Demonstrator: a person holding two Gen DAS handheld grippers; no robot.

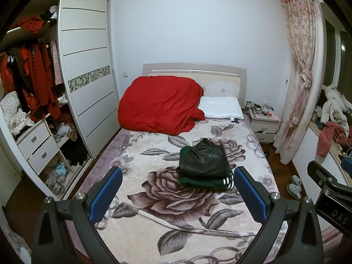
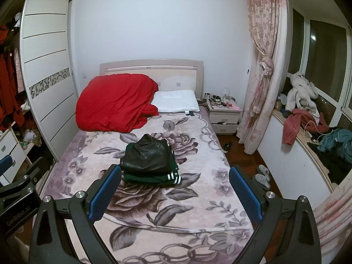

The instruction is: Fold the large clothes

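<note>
A bedroom was seen from two cameras held above the foot of a bed (image 1: 136,154). In the middle of the flowered bedspread lay a small neat stack: a black leather jacket (image 1: 203,159), folded into a compact block, rested on top of a folded dark green garment (image 1: 206,181) with white stripes at its edge.

The left claw (image 1: 177,194) was held in the air above the near part of the bed, its blue pads spread wide apart and gripping nothing. The right claw (image 2: 175,192) was likewise wide open and empty, hanging well short of the stack. Neither touched the clothes.

A rumpled red quilt (image 1: 158,105) was heaped against the headboard beside a white pillow (image 1: 221,110). To the left stood an open wardrobe (image 1: 85,77) crammed with red clothing. More loose clothes (image 2: 301,123) lay along the window ledge on the right.

Judging by the tidy stack and the idle claws, the folding of these two pieces looked finished. Whether the ledge clothes were also meant to be folded could not be told.
</note>
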